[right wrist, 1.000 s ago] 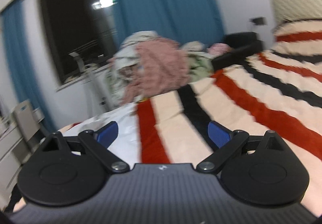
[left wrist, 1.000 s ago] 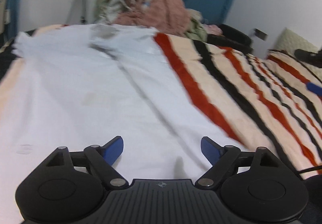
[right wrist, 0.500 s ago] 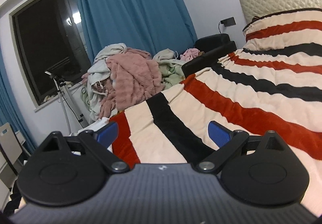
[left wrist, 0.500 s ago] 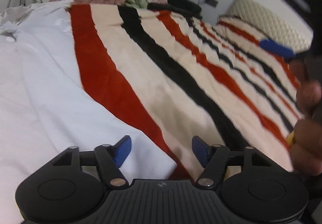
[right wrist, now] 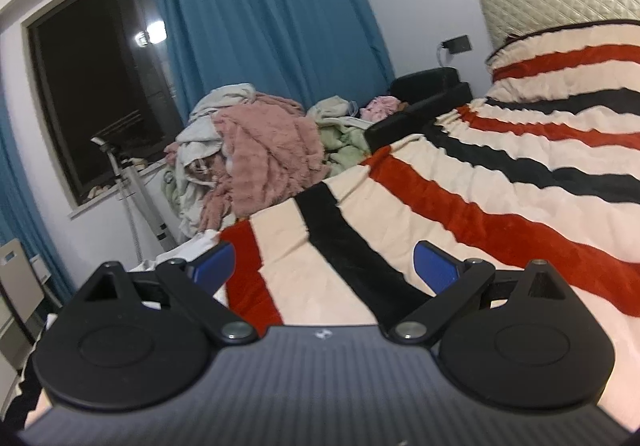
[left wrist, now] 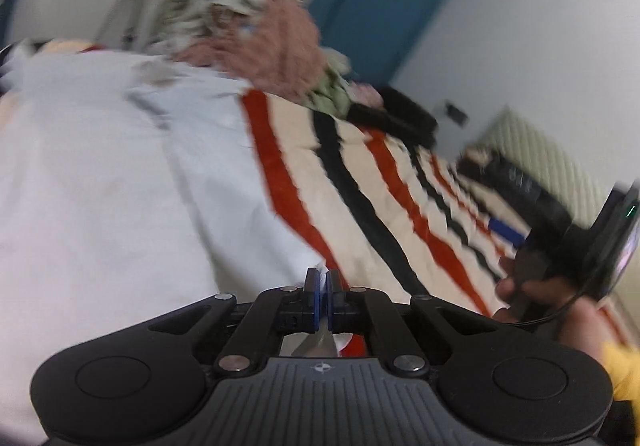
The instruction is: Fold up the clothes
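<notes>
Low in the centre of the left wrist view, the left tool (left wrist: 321, 292) is pressed together on a corner of the white garment (left wrist: 120, 213); a sliver of cloth pokes out above its blue pads. From that pinch the garment runs away up and to the left, its long axis heading toward the upper left of the frame, flat on the striped bed (left wrist: 400, 246). The left tool is therefore the nearer one. The right tool (right wrist: 324, 270) stands wide apart over bare stripes, the garment only a white scrap by its left finger (mostly hidden behind the tool body). Motion blur smears the far hem, and the laundry pile (right wrist: 256, 157) behind it.
</notes>
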A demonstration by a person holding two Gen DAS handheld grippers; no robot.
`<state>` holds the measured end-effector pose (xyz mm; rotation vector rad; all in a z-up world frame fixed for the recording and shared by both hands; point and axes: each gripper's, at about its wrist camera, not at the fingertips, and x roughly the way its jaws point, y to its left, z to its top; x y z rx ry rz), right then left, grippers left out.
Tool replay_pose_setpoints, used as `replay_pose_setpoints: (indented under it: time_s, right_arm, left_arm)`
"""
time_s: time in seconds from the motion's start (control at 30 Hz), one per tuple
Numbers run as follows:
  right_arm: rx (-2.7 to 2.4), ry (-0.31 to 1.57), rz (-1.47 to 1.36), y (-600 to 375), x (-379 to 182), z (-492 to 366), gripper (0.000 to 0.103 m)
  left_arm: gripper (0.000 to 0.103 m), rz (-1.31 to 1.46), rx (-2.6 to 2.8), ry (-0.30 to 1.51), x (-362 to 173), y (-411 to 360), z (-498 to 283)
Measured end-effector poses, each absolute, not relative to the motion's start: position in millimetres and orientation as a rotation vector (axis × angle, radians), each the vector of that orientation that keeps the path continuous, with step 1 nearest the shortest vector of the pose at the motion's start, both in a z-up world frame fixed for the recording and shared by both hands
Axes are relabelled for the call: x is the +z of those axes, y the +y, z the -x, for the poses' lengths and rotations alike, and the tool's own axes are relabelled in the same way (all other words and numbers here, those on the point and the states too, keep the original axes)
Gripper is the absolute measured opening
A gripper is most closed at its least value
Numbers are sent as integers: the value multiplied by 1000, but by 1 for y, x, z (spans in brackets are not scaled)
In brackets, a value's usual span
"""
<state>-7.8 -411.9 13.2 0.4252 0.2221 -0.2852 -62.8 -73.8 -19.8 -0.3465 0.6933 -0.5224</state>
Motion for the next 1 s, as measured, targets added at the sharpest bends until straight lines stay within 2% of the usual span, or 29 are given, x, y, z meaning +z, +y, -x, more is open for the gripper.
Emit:
replay_pose_setpoints:
  time_s: [0.07,0.33,0.43,0.47,0.53,0.57,0.6,0.73,0.8,1.0]
  right_arm:
    - [-243,238,-422,-403,15,8,97]
    - [-30,353,-354,-345,13,1,98]
    - [29,383,-299,-322,12,1,98]
    - [42,386,-283,-315,12,2,98]
    - [65,382,-264,-306,12,5,98]
    - [72,377,-259,-303,13,6,98]
    - [78,372,-255,-301,13,7,98]
    - [88,353,-263,-298,14,12,98]
    - [87,344,-268,-298,15,13,98]
    - [78,311,-262,-293,16,18,97]
  left_arm:
    - [3,423,-460,739,-25,-39,75]
    - [3,435,-224,935,-74,16,75]
    - [7,343,-221,920,-70,9,73]
    - [11,312,-221,914,-69,6,72]
    - [29,278,-242,897,-63,1,72]
    - [45,257,-253,888,-60,-2,73]
    - [54,232,-257,865,-57,-7,73]
    - [72,123,-270,733,-32,-15,79]
    - [86,97,-271,676,-20,-16,72]
    - [103,40,-258,574,10,-20,40]
